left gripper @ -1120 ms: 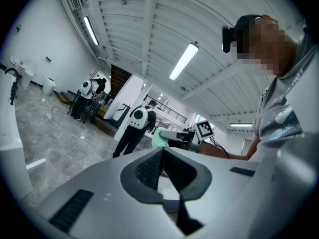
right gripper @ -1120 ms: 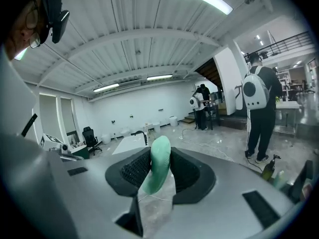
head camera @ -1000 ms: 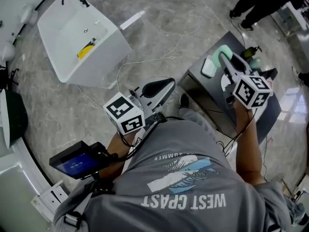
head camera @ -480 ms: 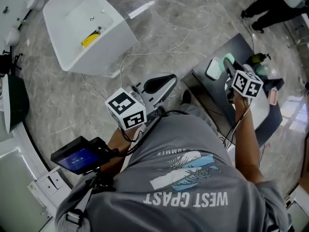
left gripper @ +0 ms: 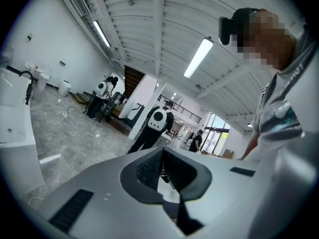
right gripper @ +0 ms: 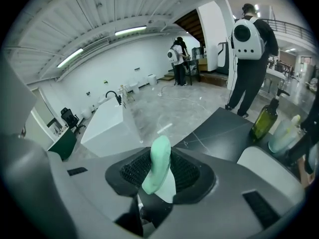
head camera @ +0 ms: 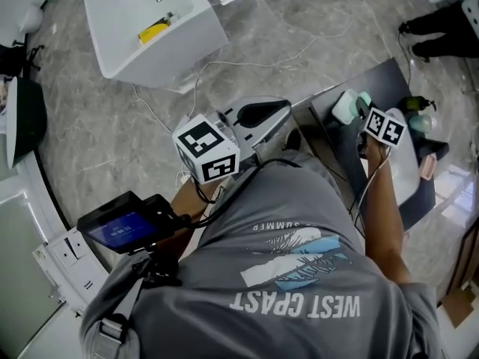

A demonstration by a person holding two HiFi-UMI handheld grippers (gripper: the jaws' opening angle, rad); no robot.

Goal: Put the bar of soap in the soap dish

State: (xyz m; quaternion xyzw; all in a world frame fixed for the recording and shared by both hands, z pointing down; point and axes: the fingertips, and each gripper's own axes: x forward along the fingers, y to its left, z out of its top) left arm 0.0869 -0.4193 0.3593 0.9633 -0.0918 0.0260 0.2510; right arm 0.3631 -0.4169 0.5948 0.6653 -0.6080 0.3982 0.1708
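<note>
Pinched edge-on in right tongs (right gripper: 160,176) above dark desk (right gripper: 219,128), ready for setting down: green bar of soap (right gripper: 160,156). Left tongs (left gripper: 162,172) pressed together, empty, parked off the desk.

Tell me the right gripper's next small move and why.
Probably ease the right gripper over the white soap dish and lower it: its jaws are shut on the green soap bar, and the head view shows the dish just beside it on the dark table.
</note>
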